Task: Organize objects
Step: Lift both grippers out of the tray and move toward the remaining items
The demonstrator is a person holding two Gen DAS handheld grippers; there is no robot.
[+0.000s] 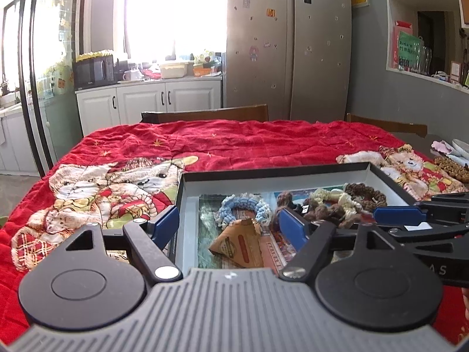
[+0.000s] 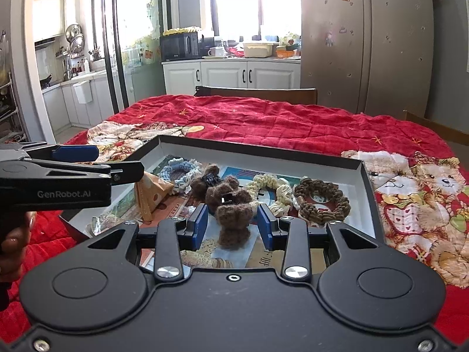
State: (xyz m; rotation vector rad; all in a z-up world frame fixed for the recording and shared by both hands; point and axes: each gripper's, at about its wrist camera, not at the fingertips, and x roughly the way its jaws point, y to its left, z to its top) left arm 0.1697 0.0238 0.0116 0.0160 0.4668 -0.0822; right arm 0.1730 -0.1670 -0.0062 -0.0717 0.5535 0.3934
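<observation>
**Tray contents and gripper positions**

A red quilt (image 1: 234,140) printed with bears covers the table. A shallow tray (image 2: 368,182) with dark walls and a white inner face sits on the quilt's near half.

Left gripper (image 1: 228,226): jaws wide, nothing between the pads. It hovers over the near left part of the tray. A brown paper packet (image 1: 240,243) lies in the tray directly below the gap, apart from both pads. A blue-and-white ring (image 1: 243,205) lies just beyond the packet. In the right wrist view this gripper enters from the left edge, held by a hand (image 2: 14,243).

Right gripper (image 2: 233,226): jaws narrow. A dark brown fuzzy clip (image 2: 231,214) stands between the pads. Whether the pads press on it cannot be told; a slim gap seems to show on each side. A second brown fuzzy piece (image 2: 205,182) lies just beyond it, carrying a black clip (image 2: 211,179).

Right of the clip, a cream ring (image 2: 271,189) lies in the tray centre. A brown ring (image 2: 322,202) lies right of that, near the tray's right wall.
</observation>
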